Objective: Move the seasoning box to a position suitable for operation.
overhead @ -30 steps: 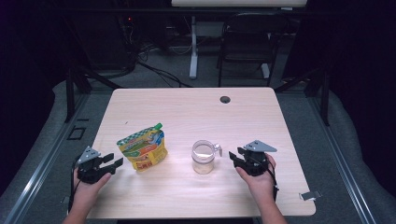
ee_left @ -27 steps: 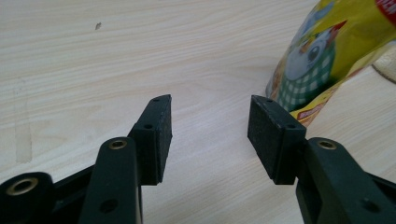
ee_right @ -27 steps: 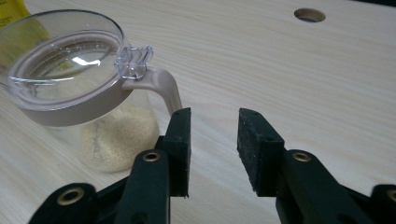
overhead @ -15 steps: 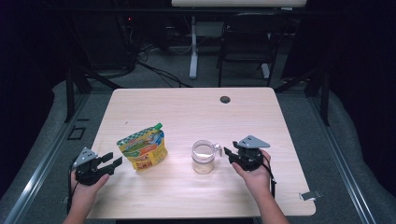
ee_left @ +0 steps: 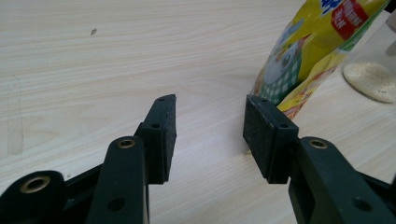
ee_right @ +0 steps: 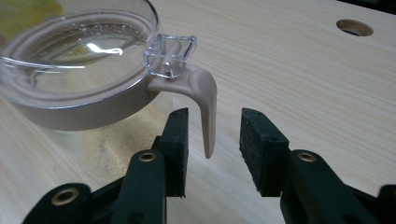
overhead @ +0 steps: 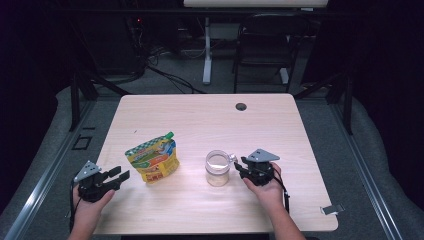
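Right gripper (ee_right: 210, 135) has its jaws apart around the beige latch tab (ee_right: 205, 107) of a clear jar (overhead: 218, 168), not clamped on it. That jar, beige-rimmed with pale powder at the bottom, stands near the table's (overhead: 200, 120) front middle. Left gripper (ee_left: 210, 133) gapes beside a yellow pouch (overhead: 152, 159).

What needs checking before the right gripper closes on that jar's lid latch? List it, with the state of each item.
1. Right gripper open: ok.
2. Beige latch hangs between the jaws, untouched: ok.
3. Jar upright on the table: ok.
4. Clear lid seated on the jar: ok.
5. Left gripper open, short of the yellow pouch: ok.
6. Whether the latch is locked: cannot tell.
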Demonstrator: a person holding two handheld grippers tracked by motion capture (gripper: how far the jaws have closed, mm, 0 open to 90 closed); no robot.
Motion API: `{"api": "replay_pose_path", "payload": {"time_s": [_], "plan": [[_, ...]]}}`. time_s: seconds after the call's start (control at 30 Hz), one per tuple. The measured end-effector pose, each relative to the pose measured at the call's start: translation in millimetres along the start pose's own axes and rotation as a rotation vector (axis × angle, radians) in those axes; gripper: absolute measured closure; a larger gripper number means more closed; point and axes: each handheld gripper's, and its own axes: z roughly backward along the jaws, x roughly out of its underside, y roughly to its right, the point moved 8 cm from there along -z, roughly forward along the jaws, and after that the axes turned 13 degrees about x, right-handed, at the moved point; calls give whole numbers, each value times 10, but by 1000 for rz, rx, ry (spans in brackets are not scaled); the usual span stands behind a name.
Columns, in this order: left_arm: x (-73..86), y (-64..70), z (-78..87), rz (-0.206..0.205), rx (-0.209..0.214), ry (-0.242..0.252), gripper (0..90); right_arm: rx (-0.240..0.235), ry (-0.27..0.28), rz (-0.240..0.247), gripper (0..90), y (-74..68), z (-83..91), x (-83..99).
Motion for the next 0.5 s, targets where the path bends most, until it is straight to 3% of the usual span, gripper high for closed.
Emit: {"api": "replay_pose_path", "payload": {"time_s": [0.13,0.4,0.5], "plan": [[33,-23,33,6,-30,0,551,4,1,8,659,-16,-58,-26],[70,-48,128,18,-62,4,548,-36,5,14,765,-56,-108,-71],[79,-52,141,24,-69,8,544,-19,-7,42,785,-62,-105,-73]]}}
